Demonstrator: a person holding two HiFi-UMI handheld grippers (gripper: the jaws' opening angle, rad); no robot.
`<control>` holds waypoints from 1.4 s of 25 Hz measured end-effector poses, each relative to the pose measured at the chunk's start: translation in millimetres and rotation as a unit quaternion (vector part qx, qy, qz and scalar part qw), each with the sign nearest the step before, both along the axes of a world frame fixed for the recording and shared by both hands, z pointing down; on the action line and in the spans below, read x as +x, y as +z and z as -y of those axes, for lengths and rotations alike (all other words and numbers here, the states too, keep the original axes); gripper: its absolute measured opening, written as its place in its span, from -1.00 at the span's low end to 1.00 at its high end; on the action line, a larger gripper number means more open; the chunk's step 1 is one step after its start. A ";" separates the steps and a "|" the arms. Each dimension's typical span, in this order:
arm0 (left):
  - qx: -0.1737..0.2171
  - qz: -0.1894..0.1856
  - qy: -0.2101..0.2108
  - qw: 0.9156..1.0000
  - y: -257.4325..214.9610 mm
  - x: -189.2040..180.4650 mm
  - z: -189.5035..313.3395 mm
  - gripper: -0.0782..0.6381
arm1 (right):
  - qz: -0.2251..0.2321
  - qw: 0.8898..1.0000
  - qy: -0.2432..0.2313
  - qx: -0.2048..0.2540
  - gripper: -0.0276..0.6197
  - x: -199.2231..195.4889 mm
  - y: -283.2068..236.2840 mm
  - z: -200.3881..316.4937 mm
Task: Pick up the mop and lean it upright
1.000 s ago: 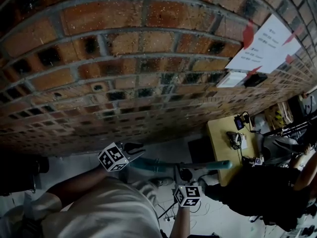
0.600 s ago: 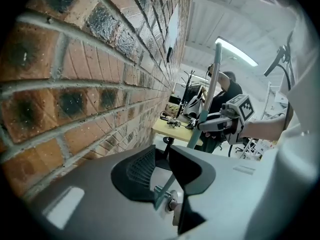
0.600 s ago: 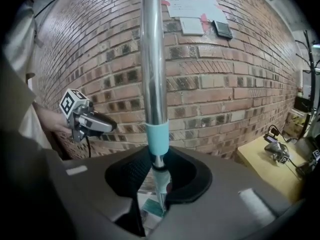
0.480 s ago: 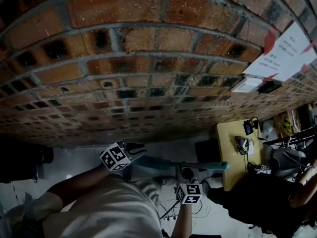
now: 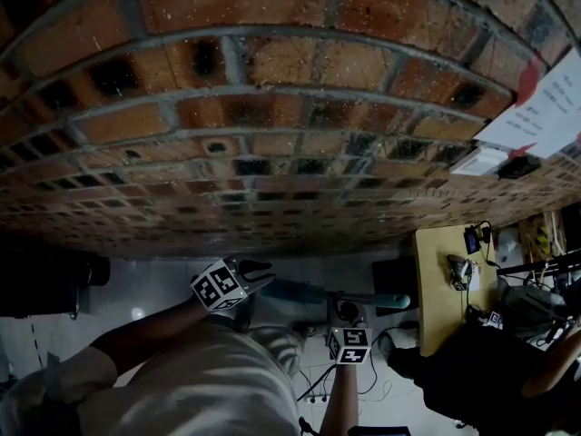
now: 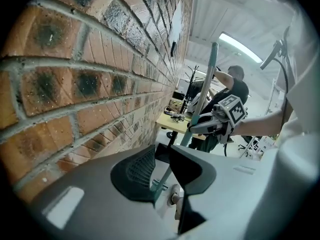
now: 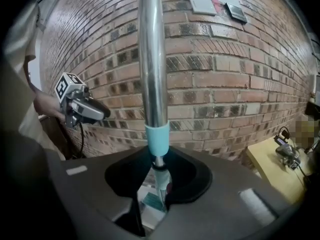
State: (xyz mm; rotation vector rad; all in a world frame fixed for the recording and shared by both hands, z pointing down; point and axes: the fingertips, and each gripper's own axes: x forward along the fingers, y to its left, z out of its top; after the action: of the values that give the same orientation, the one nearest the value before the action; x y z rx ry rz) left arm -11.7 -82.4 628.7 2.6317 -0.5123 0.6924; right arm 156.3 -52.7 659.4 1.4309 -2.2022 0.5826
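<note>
The mop's pole (image 7: 152, 59) is silver with a teal collar (image 7: 157, 139) and stands upright before the brick wall. My right gripper (image 7: 160, 181) is shut on the thin rod just below that collar. In the head view the pole (image 5: 381, 300) runs right from the right gripper (image 5: 343, 314). The left gripper (image 7: 100, 115) hangs to the left, apart from the pole. Its jaws (image 6: 161, 169) stand a little apart with nothing between them. Through that gap I see the pole (image 6: 212, 69) and the right gripper (image 6: 197, 126) on it. The mop head is hidden.
The brick wall (image 5: 272, 107) fills the far side, with papers (image 5: 545, 116) taped on it at the right. A yellow table (image 5: 440, 289) stands at the right, and a person in dark clothes (image 5: 472, 371) is beside it. Cables (image 5: 318, 384) lie on the floor.
The head view has tipped further up the wall. The pole's far end has drawn in toward the right gripper. Both grippers have shifted slightly right, with the right one's grip unchanged.
</note>
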 end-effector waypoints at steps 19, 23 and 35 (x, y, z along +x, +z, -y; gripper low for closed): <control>-0.013 0.037 -0.025 0.999 29.8 -14.9 -3.6 -0.47 | -0.006 0.997 -0.061 -0.045 -0.60 -27.5 80.6 22.9; -0.018 0.047 -0.029 0.998 34.3 -21.8 -2.8 -0.48 | -0.015 0.995 -0.077 -0.053 -0.60 -36.3 96.2 27.0; -0.040 0.046 -0.056 0.997 44.5 -32.1 -2.9 -0.47 | -0.035 0.990 -0.105 -0.084 -0.59 -52.7 156.7 37.9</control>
State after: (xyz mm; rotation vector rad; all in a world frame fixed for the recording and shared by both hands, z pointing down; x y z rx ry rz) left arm -43.8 -79.5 673.2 2.4849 -0.6405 0.7844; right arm 103.6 -90.6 816.1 1.1015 -2.1579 0.6180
